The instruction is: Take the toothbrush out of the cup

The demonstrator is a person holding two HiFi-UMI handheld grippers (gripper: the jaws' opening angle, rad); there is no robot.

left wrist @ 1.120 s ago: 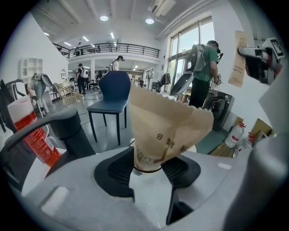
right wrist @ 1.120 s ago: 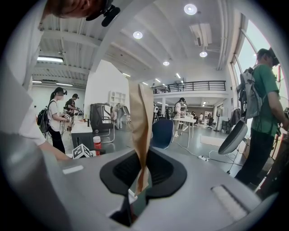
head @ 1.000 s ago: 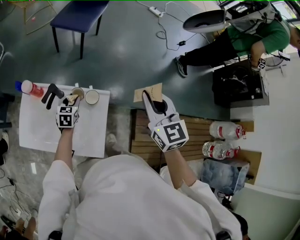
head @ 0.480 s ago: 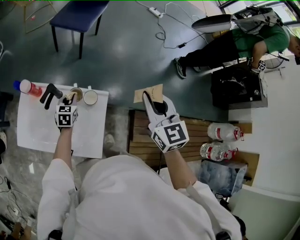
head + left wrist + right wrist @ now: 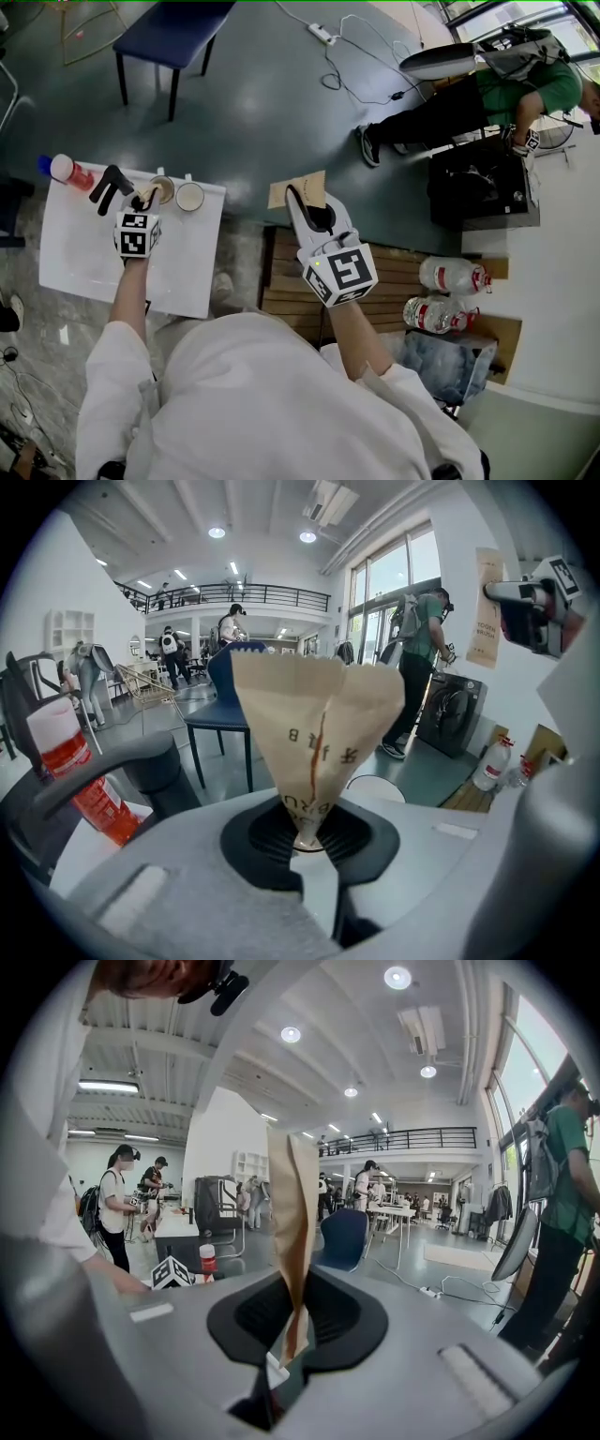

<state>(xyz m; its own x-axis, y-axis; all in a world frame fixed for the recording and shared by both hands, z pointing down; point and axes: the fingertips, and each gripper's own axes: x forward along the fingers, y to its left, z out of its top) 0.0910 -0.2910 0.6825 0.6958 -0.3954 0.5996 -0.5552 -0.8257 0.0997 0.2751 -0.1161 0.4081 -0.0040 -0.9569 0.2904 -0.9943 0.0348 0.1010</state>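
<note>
Closing on the grab: L gripper [image 5: 143, 201] sits at the cup [image 5: 162, 189] on the white tabletop [image 5: 84, 253]. Its fingers [image 5: 248, 841] have just been closing & now pinch the bottom of the paper-wrapped toothbrush [image 5: 314, 733]. Brush looks to be at the cup yet, not lifted clear, so grip done, pull-out left, I reckon. R gripper [image 5: 311, 202] hangs well apart over the wooden pallet [image 5: 412, 258], fingers clamped on a thin tan paper packet [image 5: 292, 1232], nowhere near the cup.
</note>
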